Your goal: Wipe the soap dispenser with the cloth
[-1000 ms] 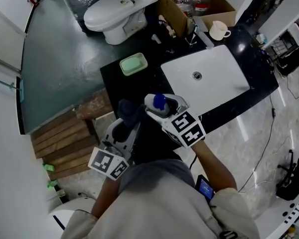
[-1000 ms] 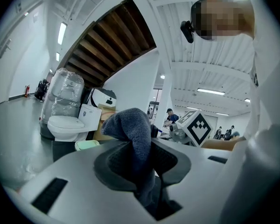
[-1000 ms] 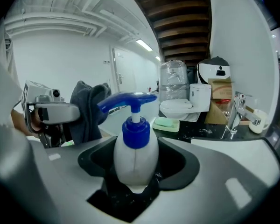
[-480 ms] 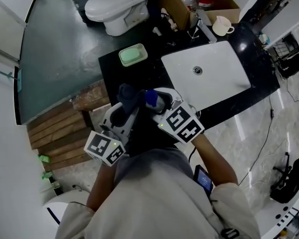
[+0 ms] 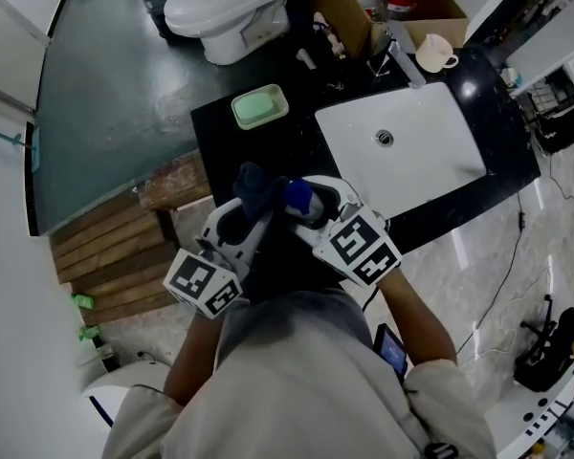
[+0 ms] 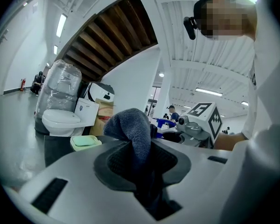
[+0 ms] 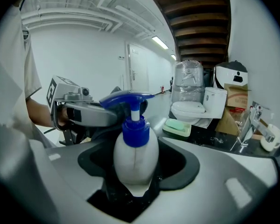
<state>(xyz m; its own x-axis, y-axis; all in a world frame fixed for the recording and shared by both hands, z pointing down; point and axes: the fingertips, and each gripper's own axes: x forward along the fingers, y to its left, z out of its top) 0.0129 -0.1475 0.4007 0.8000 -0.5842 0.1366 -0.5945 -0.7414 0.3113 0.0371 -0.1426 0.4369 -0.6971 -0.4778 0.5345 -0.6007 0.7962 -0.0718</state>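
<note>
Wiping step is getting under way: right gripper [image 5: 314, 208] is clamping the white soap dispenser [image 7: 135, 160] by its body, above the counter's [image 5: 220, 146] near edge, left of the sink [image 5: 430, 151]. Left gripper [image 5: 251, 210] is pinching the blue-grey cloth [image 6: 133, 127] just beside the pump head. Next move calls for rubbing the cloth down the bottle's sides; a second ago the cloth was sitting farther left of the pump.

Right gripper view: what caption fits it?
Right claw holds a white soap dispenser with a blue pump, toilet behind.
</note>
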